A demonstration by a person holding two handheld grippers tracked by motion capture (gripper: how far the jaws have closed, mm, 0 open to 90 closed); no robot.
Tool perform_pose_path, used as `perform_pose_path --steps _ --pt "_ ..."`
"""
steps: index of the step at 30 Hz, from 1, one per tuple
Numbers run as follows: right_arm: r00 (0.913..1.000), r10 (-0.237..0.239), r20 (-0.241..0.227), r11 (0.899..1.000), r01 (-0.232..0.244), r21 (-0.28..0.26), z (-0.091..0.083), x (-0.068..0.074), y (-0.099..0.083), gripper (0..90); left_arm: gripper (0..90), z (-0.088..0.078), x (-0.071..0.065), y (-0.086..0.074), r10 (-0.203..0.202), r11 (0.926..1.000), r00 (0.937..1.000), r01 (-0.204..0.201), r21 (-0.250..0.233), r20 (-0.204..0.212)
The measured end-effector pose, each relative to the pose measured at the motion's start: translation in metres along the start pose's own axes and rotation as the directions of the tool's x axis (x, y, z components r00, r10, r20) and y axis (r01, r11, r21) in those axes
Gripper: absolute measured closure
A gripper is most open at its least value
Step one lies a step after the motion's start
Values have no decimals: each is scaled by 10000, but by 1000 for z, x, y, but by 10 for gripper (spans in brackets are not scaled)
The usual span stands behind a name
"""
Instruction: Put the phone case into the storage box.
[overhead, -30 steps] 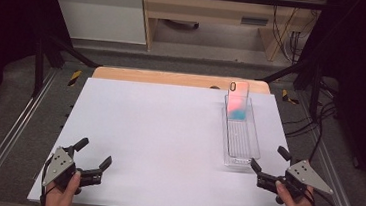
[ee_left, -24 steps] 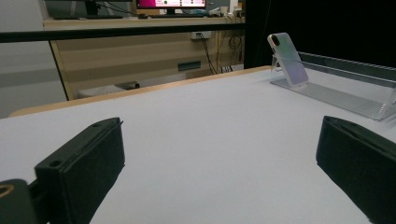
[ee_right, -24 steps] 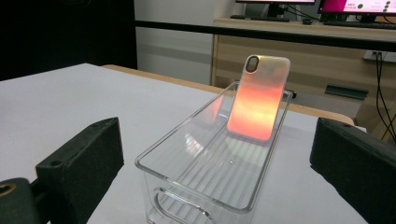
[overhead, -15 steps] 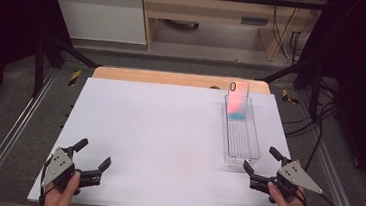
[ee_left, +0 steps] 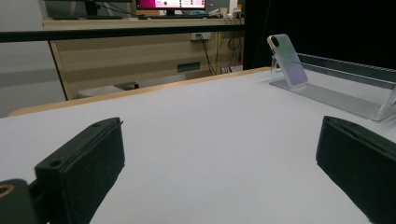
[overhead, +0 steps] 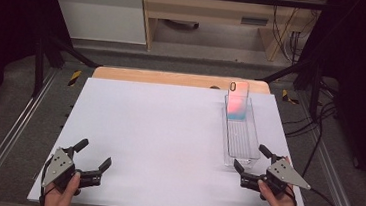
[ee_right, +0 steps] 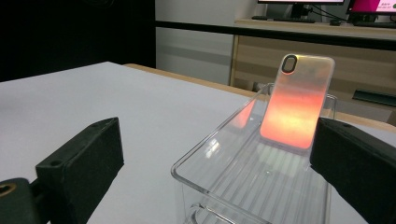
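A white table (overhead: 168, 132) is carrying a clear tray (overhead: 240, 138) at two o'clock, a phone case (overhead: 237, 100) leaning inside. The right gripper (overhead: 253, 164), jaws apart, is nearing; approaching centred should help. The left gripper (overhead: 93, 163) is waiting, jaws apart.

From above, I see my right gripper (overhead: 249, 166) at about four o'clock on the white table (overhead: 158, 131), jaws spread, just short of the near end of the clear tray (overhead: 241, 138). A phone case (overhead: 237, 101) leans upright in the tray's far end, toward one o'clock. My left gripper (overhead: 94, 156) sits at seven o'clock, jaws apart, holding nothing.
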State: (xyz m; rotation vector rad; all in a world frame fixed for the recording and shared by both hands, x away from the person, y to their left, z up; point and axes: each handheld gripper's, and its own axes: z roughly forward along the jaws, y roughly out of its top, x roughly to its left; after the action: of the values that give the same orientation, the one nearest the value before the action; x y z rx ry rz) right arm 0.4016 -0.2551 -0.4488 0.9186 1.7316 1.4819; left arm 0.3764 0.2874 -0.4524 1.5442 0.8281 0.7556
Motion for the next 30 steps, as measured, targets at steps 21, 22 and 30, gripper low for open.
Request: perform_pose_path --steps 21,22,30 --pt "9995 25 -313 9999 -29 -151 13 8 -2 30 7 -1 0 0 63 9999 9999 -62 -104 114" --pt "9995 33 -315 9999 -38 -144 14 8 -2 30 7 -1 0 0 80 9999 9999 -79 -95 118" --pt "9995 81 -292 9999 -84 -125 13 8 -6 30 7 1 -3 -1 155 9999 9997 -154 -56 203"
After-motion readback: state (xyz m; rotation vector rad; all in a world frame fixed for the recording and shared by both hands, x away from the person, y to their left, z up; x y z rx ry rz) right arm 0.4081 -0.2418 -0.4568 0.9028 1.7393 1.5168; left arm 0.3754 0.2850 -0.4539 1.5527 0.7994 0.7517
